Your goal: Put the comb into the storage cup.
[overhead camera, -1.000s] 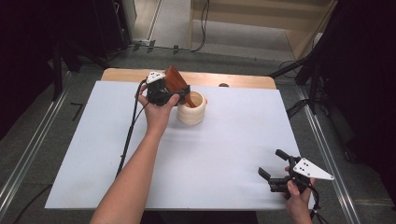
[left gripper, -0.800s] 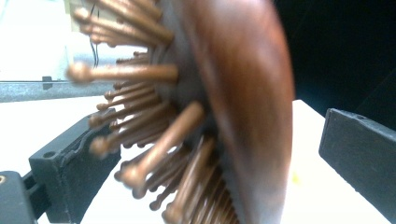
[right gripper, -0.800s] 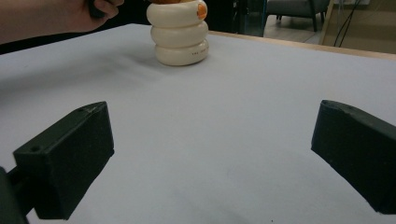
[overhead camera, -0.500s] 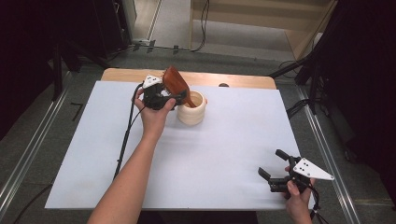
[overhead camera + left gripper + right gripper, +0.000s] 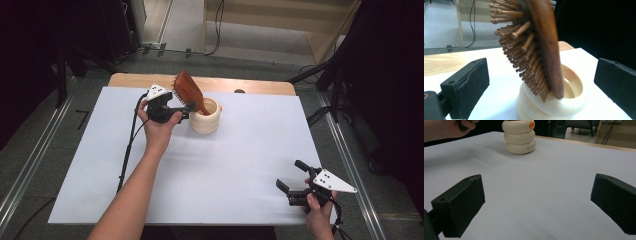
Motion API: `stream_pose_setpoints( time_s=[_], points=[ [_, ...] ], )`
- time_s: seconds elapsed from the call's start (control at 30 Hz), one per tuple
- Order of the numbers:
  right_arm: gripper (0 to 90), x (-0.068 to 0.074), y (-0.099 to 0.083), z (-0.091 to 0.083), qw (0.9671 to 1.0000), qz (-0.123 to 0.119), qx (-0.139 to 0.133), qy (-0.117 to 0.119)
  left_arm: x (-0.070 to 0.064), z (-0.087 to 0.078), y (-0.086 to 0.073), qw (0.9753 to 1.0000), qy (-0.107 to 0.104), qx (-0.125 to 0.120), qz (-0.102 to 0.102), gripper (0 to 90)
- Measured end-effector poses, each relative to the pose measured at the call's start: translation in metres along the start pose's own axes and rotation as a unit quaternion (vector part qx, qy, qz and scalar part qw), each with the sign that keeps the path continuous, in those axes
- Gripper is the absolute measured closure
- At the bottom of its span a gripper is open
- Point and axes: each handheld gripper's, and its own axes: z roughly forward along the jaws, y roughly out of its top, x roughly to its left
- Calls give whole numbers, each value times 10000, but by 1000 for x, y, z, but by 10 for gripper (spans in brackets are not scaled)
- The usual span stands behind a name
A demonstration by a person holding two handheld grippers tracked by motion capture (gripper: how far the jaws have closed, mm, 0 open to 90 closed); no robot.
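Two hand-held grippers are at work over the white sheet covering the wooden table, and we see them well apart from each other. In the high view the left gripper sits at the far side of the sheet, just beside a cream, ribbed, ring-stacked ceramic holder. A reddish-brown wooden paddle hairbrush with wooden pins stands in that holder with its handle end down inside the opening and its head tilted up and toward the left gripper. In the left gripper view we find the brush between the two black jaws, which stand wide apart and touch nothing; the pins face the left-hand jaw, the smooth back faces the right-hand one, and the lower part of the head leans on the rim of the holder. The left gripper is therefore spread around the brush and not clamped on it. The right gripper is held low near the front right corner of the sheet in the high view, its jaws spread wide and holding nothing. In the right gripper view we look across bare white sheet toward the holder, far off, which carries a small orange mark near its top, with the person's left hand just beside it.
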Motion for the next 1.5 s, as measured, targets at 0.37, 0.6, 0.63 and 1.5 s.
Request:
stream_pose_setpoints(
  time_s=[0.37, 0.6, 0.63, 1.5],
  points=[
    [0, 1, 0, 0, 10000, -8, 28, -19, 3, -15, -10, 10000, -44, -20, 2, 0],
    [0, 1, 0, 1, 10000, -11, 38, -28, 0, -28, -17, 9999, -114, -64, 51, 0],
    [0, 1, 0, 1, 10000, -15, 40, -33, 0, -30, -17, 9999, -102, -50, 70, 0],
    [0, 2, 0, 2, 9999, -41, 75, -84, 3, -95, -37, 9986, -142, -133, 482, 0]
  ],
)
